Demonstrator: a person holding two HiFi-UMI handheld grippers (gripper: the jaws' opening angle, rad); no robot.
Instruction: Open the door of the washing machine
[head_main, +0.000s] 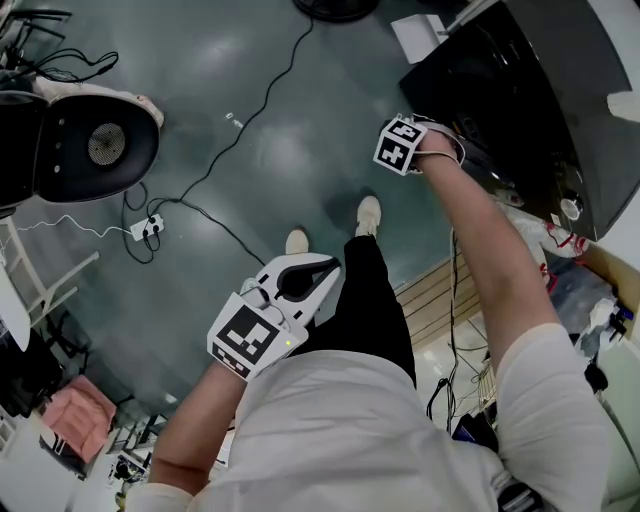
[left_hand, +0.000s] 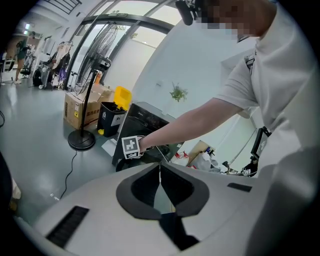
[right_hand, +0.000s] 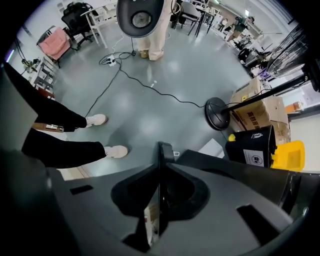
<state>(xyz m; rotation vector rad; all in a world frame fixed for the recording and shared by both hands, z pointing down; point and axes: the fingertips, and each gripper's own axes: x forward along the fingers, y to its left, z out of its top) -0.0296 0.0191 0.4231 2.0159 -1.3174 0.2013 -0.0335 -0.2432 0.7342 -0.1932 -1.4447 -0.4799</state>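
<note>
First, washer (head_main: 520, 90): a boxy black body with a glossy top, at the upper right of the head view.
Door (right_hand: 164, 152): a thin, dark, glossy panel seen edge-on, standing upright at lower centre of the right gripper view.
Right gripper (right_hand: 160, 172): grey shell with black pads. The jaws were narrow and pressed on the door from both sides, and the door's edge stuck out past the tips.
Right arm (head_main: 490, 250): bare forearm and white sleeve, stretched straight out to the washer, with the marker cube (head_main: 400, 145) at the wrist.
Left gripper (head_main: 328, 268): white shell with dark pads. Its tips met in the left gripper view (left_hand: 160, 167) and held nothing.
Left arm (head_main: 195, 420): bent and kept close to the body at lower centre of the head view, with its gripper pointing toward the upper right.
Floor (head_main: 250, 140): smooth, grey-green, faintly shiny.
Cable (head_main: 260, 105): thin and black, trailing across the floor to a white power strip (head_main: 147, 228) at left.
Fan (head_main: 100, 145): round, black, with a mesh centre, at upper left.
Shoes (head_main: 368, 213): white, below black trousers (head_main: 365, 300).
</note>
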